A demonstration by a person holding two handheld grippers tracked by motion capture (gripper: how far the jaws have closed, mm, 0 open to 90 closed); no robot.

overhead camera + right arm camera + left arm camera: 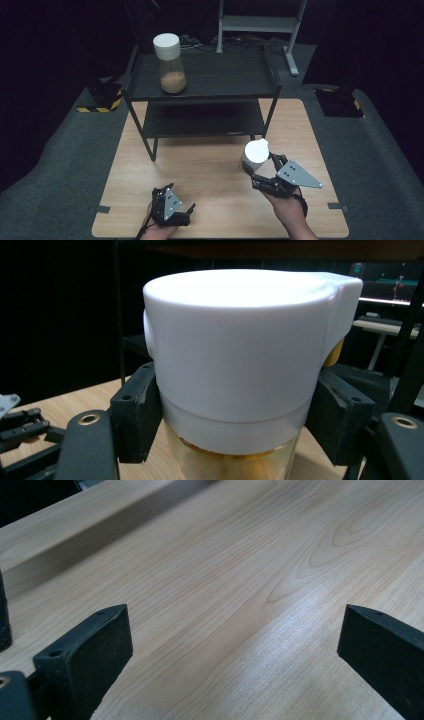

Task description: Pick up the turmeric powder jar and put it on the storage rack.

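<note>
White-lidded clear jar of yellowish contents, pinched in the right gripper, lower right of centre in the high view.

Clamped just under the lid. Left gripper, lower left, jaws spread over bare light-wood table.

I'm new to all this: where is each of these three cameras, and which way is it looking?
High view: above the person's side, looking forward and down on the wooden table, black shelf and both hands.
Left gripper view: on the left gripper, looking along open jaws at bare tabletop.
Right gripper view: on the right gripper, jaws shut on a white-lidded jar.
Shared: that jar also appears in the high view.
</note>
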